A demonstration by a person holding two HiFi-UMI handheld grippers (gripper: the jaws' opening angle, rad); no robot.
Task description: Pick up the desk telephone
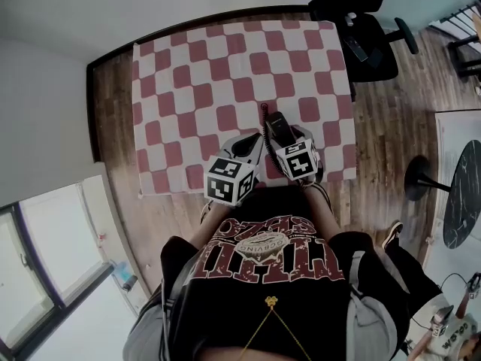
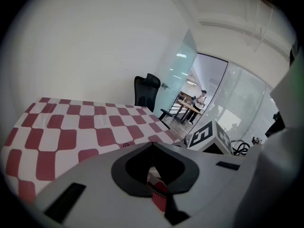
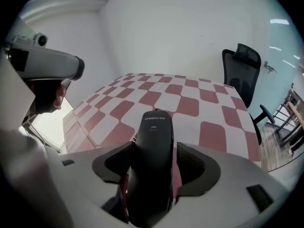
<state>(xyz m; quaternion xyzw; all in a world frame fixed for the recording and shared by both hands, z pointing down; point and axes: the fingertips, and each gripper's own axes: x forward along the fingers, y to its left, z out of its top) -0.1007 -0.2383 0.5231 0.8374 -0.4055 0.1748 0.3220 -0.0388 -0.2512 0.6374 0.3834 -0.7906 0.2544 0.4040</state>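
Note:
The desk telephone's black handset (image 1: 276,125) lies on the red-and-white checked tablecloth (image 1: 195,74) near the table's front edge, with a thin red cord (image 1: 264,111) at its far end. My right gripper (image 1: 280,140) stands open over it. In the right gripper view the handset (image 3: 154,127) runs lengthwise between the two jaws, with a dark gap on either side. My left gripper (image 1: 244,147) hovers just left of it, jaws shut and empty (image 2: 153,145). No telephone base shows in any view.
A black office chair (image 1: 361,28) stands at the table's far right corner, seen also in the right gripper view (image 3: 242,70). Wooden floor surrounds the table. A round dark table (image 1: 462,194) and a stand's black base (image 1: 419,179) are off to the right.

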